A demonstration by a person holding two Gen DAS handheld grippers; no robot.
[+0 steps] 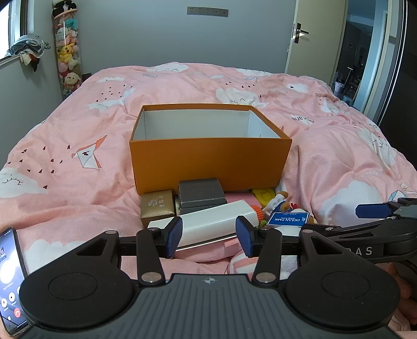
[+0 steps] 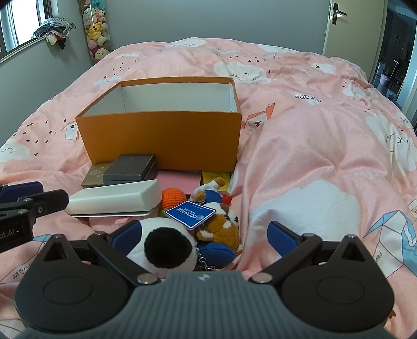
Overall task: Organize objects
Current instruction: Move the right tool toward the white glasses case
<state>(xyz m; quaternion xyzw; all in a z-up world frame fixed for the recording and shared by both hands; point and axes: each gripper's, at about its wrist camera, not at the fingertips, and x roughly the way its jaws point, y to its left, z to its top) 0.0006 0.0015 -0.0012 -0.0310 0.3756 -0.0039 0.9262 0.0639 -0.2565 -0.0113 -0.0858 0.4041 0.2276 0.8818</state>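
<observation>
Nothing yet sits in your orange box [image 1: 208, 159] on the bed, small boxes and toys still heaped at its 6 o'clock, your left tongs [image 1: 209, 236] astride the white box [image 1: 216, 219] unclenched, right tongs [image 2: 206, 236] released over the panda plush [image 2: 164, 247].

It was a bedroom in a home. A wide bed [image 1: 78, 125] filled most of both views, covered by a pink duvet [image 2: 325, 156] printed with white clouds and paper cranes. In the far corner stood a tall clear tube of plush toys [image 1: 67, 52], stacked one above another against a grey wall [image 1: 161, 34]. Crumpled clothes [image 1: 28, 48] lay on the sill of a window [image 1: 14, 26] at the left. At the right a pale door [image 1: 310, 36] with a lever handle [image 1: 299, 32] stood open onto another, darker room [image 1: 357, 60]. A row of wall switches [image 1: 207, 11] sat above the bed
</observation>
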